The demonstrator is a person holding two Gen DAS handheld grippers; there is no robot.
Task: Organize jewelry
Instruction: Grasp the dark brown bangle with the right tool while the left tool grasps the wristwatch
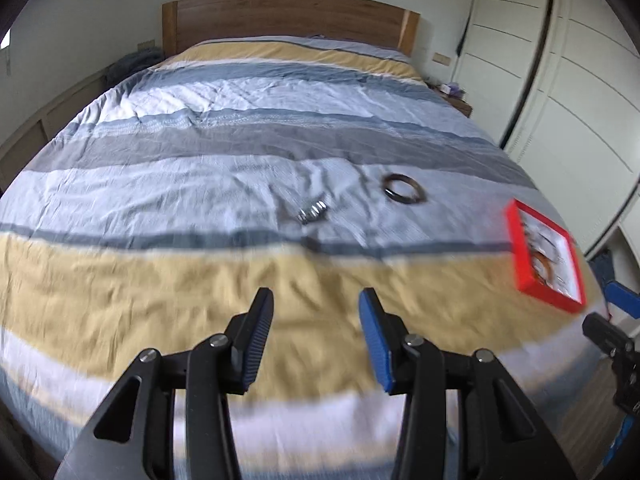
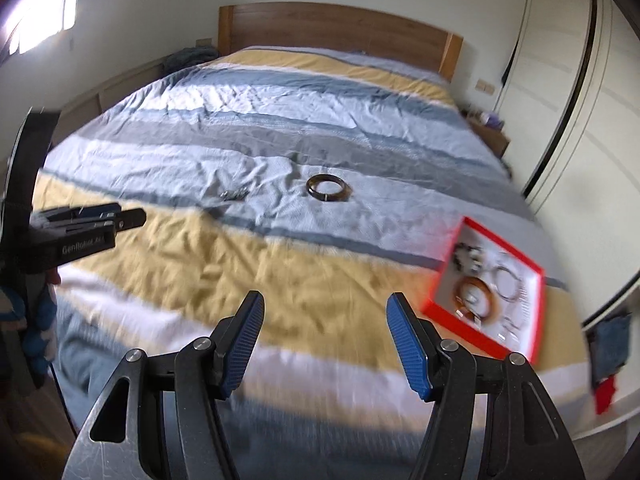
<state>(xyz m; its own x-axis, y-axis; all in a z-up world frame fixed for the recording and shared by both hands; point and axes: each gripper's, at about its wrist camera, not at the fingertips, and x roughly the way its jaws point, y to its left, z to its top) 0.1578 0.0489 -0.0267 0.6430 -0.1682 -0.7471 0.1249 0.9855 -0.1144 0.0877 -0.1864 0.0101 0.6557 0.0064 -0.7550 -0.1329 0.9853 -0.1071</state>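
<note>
A dark brown bangle (image 1: 403,188) (image 2: 329,188) lies on the striped bedspread. A small silvery piece of jewelry (image 1: 313,213) (image 2: 235,195) lies to its left. A red-rimmed box (image 1: 520,240) (image 2: 448,256) with a white lining holds an orange bangle (image 2: 476,298) and several small pieces, at the bed's right front. My left gripper (image 1: 316,304) is open and empty above the yellow stripe, well short of the jewelry; it also shows in the right wrist view (image 2: 132,218). My right gripper (image 2: 325,308) is open and empty, left of the box.
The bed (image 1: 160,184) fills both views, with a wooden headboard (image 1: 288,16) at the far end. White wardrobe doors (image 1: 560,80) stand on the right. A nightstand (image 2: 490,134) sits beside the bed's far right corner. Both views are motion-blurred.
</note>
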